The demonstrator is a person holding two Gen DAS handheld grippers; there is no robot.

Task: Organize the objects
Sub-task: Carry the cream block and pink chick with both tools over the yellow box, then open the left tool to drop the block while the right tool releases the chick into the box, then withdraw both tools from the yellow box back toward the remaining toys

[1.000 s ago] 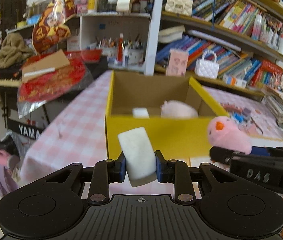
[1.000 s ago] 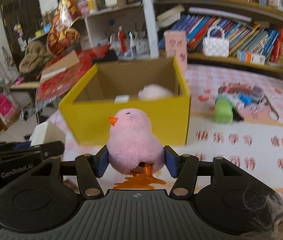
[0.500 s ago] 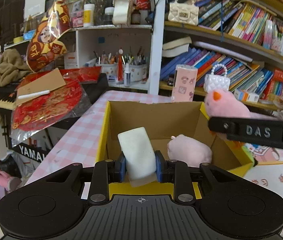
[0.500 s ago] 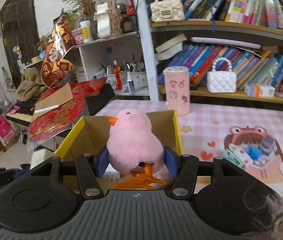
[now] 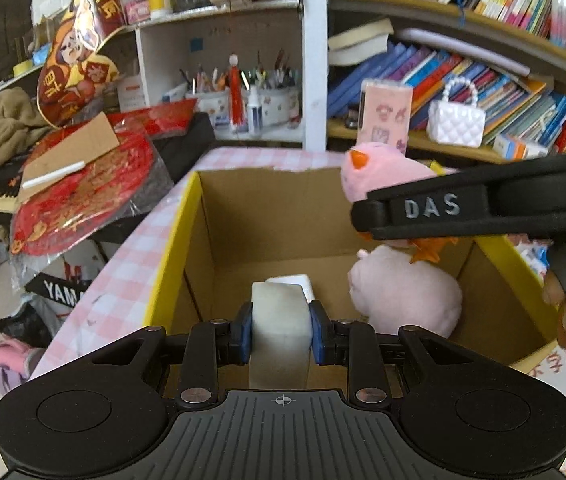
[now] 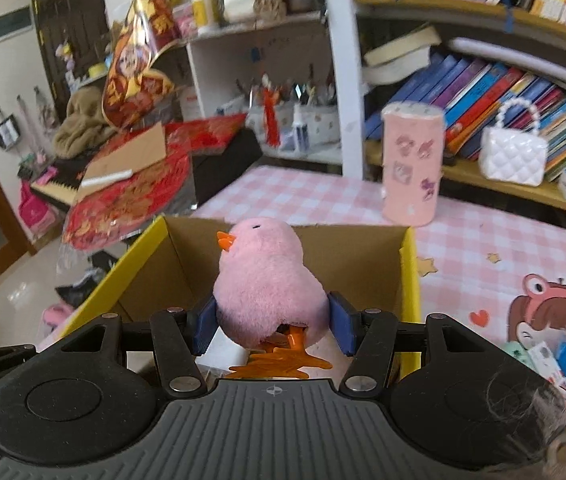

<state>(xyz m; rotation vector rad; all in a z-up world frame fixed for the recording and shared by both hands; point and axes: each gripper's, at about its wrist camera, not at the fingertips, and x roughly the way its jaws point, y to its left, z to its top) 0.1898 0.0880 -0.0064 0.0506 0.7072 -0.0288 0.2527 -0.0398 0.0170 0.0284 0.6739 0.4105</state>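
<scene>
My left gripper (image 5: 279, 330) is shut on a white foam block (image 5: 279, 320) and holds it over the open yellow cardboard box (image 5: 171, 240). Inside the box lie a pink plush (image 5: 403, 296) and a small white block (image 5: 289, 280). My right gripper (image 6: 271, 322) is shut on a pink plush chick (image 6: 263, 280) with orange beak and feet, held above the box (image 6: 410, 264). The right gripper's arm and the chick (image 5: 379, 176) also show in the left wrist view, over the box's right side.
The box stands on a pink checked tablecloth (image 6: 315, 196). A pink cylinder (image 6: 413, 164) and a white handbag (image 6: 513, 156) stand behind it by bookshelves (image 5: 483, 80). A keyboard piled with red packets (image 5: 83, 196) lies left. Small toys (image 6: 563, 354) lie at right.
Both grippers have moved forward and over the box, from in front of its yellow wall. The foam block and the chick now hang above the box's inside.
</scene>
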